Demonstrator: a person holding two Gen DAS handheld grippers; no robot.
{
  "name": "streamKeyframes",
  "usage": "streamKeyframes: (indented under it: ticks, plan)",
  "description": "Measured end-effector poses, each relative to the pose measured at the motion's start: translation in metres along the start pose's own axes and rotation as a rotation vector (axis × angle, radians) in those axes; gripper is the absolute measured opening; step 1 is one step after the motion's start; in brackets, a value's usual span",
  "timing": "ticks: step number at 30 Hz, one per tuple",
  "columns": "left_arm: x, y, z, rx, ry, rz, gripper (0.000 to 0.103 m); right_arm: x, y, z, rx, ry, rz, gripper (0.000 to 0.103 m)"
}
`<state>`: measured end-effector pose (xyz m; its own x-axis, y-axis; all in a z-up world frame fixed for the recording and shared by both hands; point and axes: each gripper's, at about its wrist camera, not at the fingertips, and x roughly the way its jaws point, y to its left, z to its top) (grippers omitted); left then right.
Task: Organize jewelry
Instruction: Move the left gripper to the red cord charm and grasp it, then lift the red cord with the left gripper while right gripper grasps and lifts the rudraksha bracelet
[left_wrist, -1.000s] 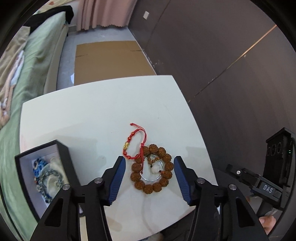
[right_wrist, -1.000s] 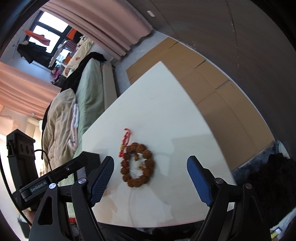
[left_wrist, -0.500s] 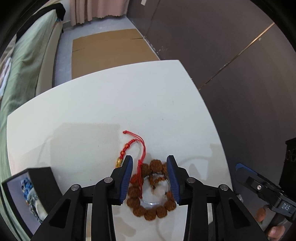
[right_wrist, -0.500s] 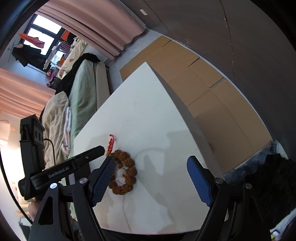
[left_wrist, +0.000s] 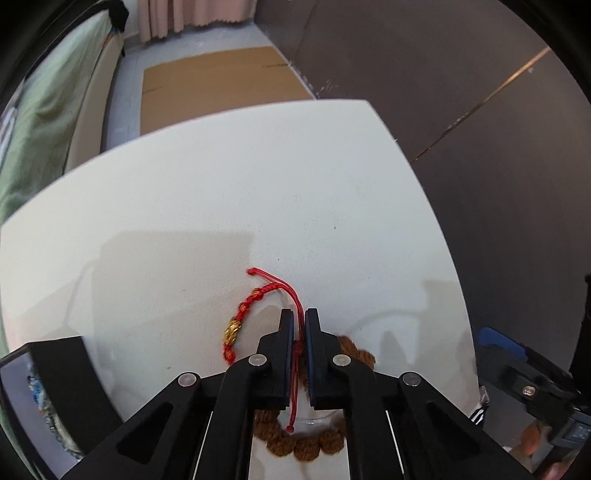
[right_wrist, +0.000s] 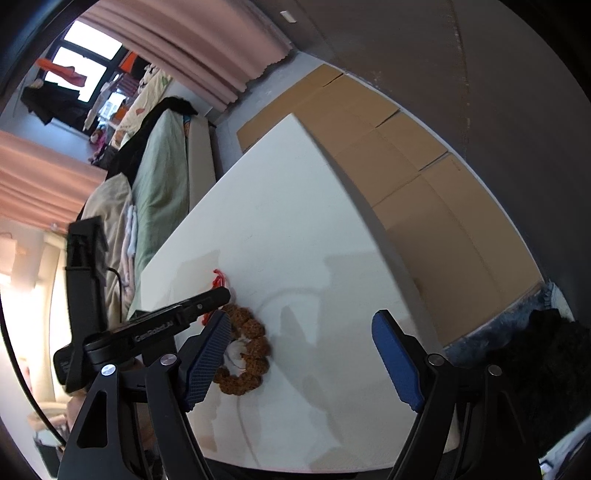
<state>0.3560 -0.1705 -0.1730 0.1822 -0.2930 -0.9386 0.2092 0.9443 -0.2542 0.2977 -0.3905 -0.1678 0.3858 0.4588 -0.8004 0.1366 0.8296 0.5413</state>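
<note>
- The left claw (left_wrist: 299, 332) has just been closing and is now clenched on the red cord bracelet (left_wrist: 255, 299), pinching its thin string so it can be lifted clear of the brown bead bracelet (right_wrist: 245, 350) it overlaps.
- Both bracelets lie near the desk's (left_wrist: 258, 184) near edge.
- The right claw (right_wrist: 303, 354) is released, hovering near the beads.
- The open jewelry box (left_wrist: 55, 369) at near left is probably the destination.

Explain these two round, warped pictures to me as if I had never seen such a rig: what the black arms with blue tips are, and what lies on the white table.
No robot here: a person holds a two-finger claw in each hand, each carrying a wide-angle camera looking along its fingers. That gives one picture per hand. On the white table lie a red cord bracelet and a brown bead bracelet. The left claw has just been closing and now pinches the red cord. The right claw hangs open beside the beads, holding nothing. A black jewelry box sits at the left picture's edge.
</note>
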Motion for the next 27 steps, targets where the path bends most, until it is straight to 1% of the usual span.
streamKeyframes:
  ticks: [3,5,6,7,10,11,15,17,18,20,22,23,24,25,27]
  plan:
    - [-0.015,0.007,-0.004,-0.015,-0.024,-0.007,0.006,0.012,0.011,-0.003,-0.029,0.038,-0.002,0.070]
    - [-0.025,0.012,-0.005,-0.027,-0.039,-0.010,0.006,0.020,0.017,-0.005,-0.040,0.063,-0.005,0.062]
    - [-0.030,0.015,-0.006,-0.031,-0.046,-0.011,0.005,0.024,0.020,-0.006,-0.045,0.073,-0.006,0.060]
    - [-0.036,0.017,-0.007,-0.034,-0.053,-0.013,0.000,0.029,0.024,-0.008,-0.054,0.088,-0.012,0.056]
    - [-0.048,0.023,-0.009,-0.044,-0.077,-0.017,0.000,0.040,0.032,-0.009,-0.075,0.116,-0.027,0.047]
    - [-0.054,0.024,-0.011,-0.046,-0.087,-0.018,0.000,0.044,0.035,-0.010,-0.084,0.124,-0.034,0.046]
    - [-0.073,0.032,-0.017,-0.052,-0.114,-0.021,0.000,0.054,0.047,-0.012,-0.119,0.143,-0.057,0.044]
    - [-0.077,0.035,-0.020,-0.056,-0.123,-0.030,0.000,0.058,0.053,-0.013,-0.143,0.150,-0.082,0.040]
    - [-0.079,0.037,-0.022,-0.059,-0.122,-0.036,0.000,0.061,0.056,-0.015,-0.155,0.154,-0.096,0.038]
    - [-0.080,0.038,-0.021,-0.069,-0.113,-0.045,0.000,0.067,0.061,-0.017,-0.174,0.173,-0.128,0.032]
    - [-0.079,0.039,-0.022,-0.069,-0.109,-0.057,0.000,0.074,0.062,-0.021,-0.183,0.202,-0.131,0.032]
    - [-0.077,0.037,-0.022,-0.065,-0.104,-0.055,0.000,0.074,0.065,-0.022,-0.194,0.195,-0.132,0.031]
    - [-0.076,0.036,-0.024,-0.061,-0.098,-0.058,0.000,0.074,0.065,-0.023,-0.201,0.190,-0.140,0.028]
    - [-0.074,0.035,-0.025,-0.059,-0.088,-0.065,0.000,0.074,0.063,-0.023,-0.196,0.186,-0.150,0.020]
    - [-0.067,0.031,-0.025,-0.053,-0.062,-0.080,0.002,0.072,0.054,-0.022,-0.154,0.185,-0.111,0.020]
